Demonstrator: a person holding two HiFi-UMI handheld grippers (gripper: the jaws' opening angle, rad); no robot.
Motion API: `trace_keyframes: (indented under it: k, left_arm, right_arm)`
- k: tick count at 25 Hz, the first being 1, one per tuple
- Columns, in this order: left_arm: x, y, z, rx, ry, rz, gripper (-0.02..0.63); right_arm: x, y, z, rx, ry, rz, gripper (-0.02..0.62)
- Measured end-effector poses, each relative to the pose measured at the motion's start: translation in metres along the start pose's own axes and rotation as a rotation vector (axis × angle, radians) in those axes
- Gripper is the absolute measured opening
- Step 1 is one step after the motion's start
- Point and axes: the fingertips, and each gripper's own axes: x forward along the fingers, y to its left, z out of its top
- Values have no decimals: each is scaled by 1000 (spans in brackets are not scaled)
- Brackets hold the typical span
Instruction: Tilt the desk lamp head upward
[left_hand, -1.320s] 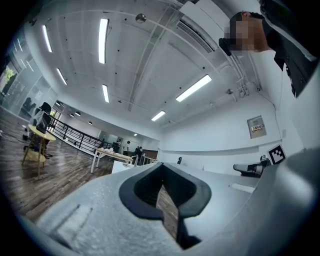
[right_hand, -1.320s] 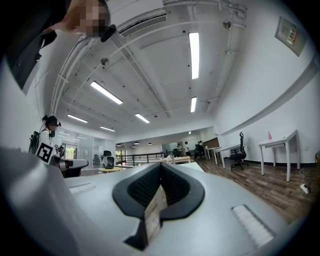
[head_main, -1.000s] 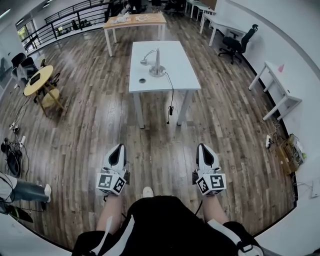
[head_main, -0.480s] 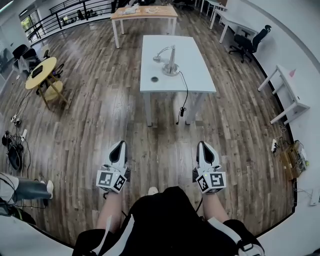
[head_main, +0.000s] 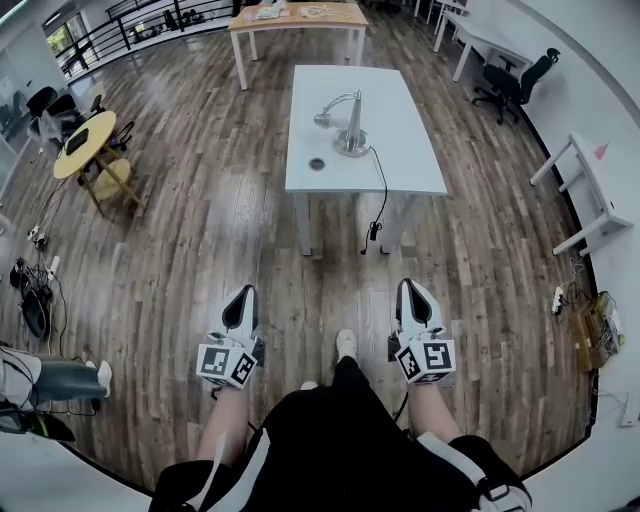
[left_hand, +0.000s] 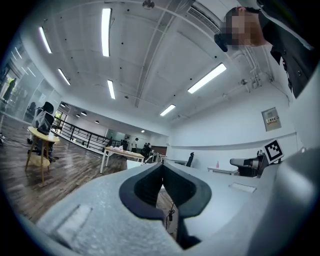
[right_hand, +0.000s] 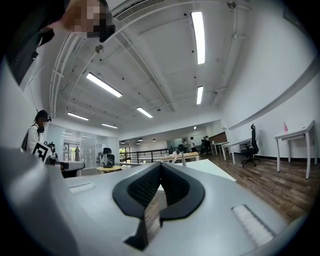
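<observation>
Close in on the desk lamp (head_main: 351, 130) (left gripper (head_main: 242, 292) and right gripper (head_main: 408, 286) are closed, empty); open one under the lamp head (head_main: 322, 119).

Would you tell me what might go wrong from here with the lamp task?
The cord dangles off the table's near edge; a leg could snag it and drag the desk lamp. The left tool and right tool are shut; nudging the head that way might slide the lamp.
</observation>
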Motion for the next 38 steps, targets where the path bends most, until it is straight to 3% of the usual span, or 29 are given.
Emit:
trace_keyframes:
  k: [11,21,30,38]
  left_arm:
    - [110,7,10,33,-31,5,0]
    - [190,-3,6,30,-41,45,0]
    - [231,-11,-2,61,-10,25,0]
    - [285,8,5,72,-42,-21,0]
  right_arm:
    - [102,-76,22,7,-48,17,5]
    - [152,-143,27,12,-29,46,5]
    - [180,-167,14,27,-2,63,4]
    - [226,-173,19,-17,-7,56,5]
